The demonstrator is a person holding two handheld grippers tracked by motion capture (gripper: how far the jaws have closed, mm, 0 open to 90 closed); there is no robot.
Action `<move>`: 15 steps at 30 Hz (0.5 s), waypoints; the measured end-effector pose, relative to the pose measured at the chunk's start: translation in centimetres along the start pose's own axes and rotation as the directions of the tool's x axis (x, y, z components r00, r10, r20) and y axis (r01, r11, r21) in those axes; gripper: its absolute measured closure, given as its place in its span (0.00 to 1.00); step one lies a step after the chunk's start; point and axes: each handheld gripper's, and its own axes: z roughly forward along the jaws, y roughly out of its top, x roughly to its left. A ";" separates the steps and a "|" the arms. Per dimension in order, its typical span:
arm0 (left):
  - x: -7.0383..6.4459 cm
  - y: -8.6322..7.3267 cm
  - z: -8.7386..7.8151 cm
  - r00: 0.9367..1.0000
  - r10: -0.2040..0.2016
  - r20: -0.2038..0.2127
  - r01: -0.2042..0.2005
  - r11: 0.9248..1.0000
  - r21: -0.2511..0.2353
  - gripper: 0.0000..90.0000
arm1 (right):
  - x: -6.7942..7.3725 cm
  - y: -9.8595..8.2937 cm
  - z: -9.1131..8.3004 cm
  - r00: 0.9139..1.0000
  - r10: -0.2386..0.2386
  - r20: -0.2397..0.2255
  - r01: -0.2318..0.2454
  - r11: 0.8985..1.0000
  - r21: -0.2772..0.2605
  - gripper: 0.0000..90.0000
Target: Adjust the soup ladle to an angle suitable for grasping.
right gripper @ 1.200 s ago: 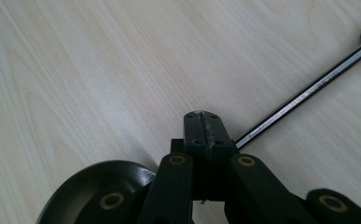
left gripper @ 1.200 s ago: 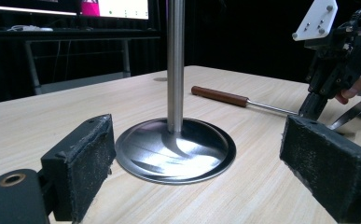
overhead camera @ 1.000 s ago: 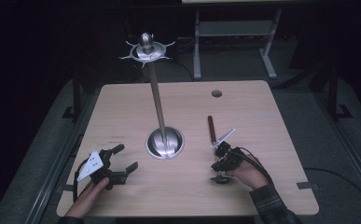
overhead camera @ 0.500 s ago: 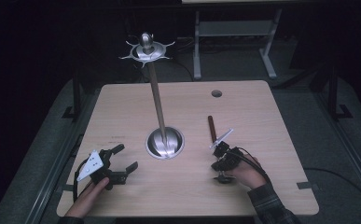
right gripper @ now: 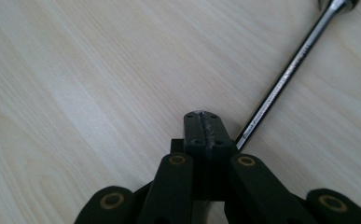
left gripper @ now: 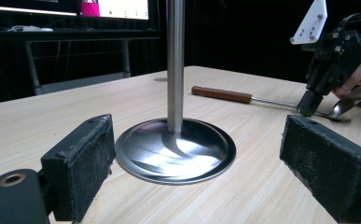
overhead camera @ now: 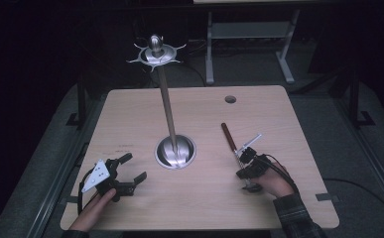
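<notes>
A metal stand rises from a round base point(overhead camera: 175, 151) at the table's middle; its thin pole point(overhead camera: 165, 99) ends in a crown of hooks point(overhead camera: 155, 52). A ladle with a brown wooden handle point(overhead camera: 227, 136) and a steel shaft point(right gripper: 285, 74) lies flat to the right of it. Its bowl point(left gripper: 355, 100) sits by the person's right hand. My right gripper point(overhead camera: 241, 173) points down with jaws pressed together, tips point(right gripper: 202, 116) against the shaft beside the bowl, nothing between them. My left gripper point(overhead camera: 136, 167) rests at the front left, jaws wide apart, facing the stand's base point(left gripper: 176, 149).
The wooden table point(overhead camera: 130, 114) has a small round hole point(overhead camera: 230, 99) near its far right edge. A grey metal frame point(overhead camera: 251, 34) stands on the dark floor behind the table. A desk with a lit screen point(left gripper: 115, 8) stands beyond it.
</notes>
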 end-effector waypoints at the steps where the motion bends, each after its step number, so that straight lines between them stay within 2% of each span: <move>1: 0.0 0.0 0.0 1.000 0.001 0.000 -0.001 1.000 0.001 0.11 | -0.3 -0.1 -0.1 1.000 0.007 0.000 -0.007 1.000 -0.001 1.00; 15: 0.0 0.0 0.0 1.000 0.000 0.000 0.000 1.000 0.000 0.11 | -3.1 -1.6 -1.5 0.995 0.089 0.044 -0.089 0.996 -0.018 1.00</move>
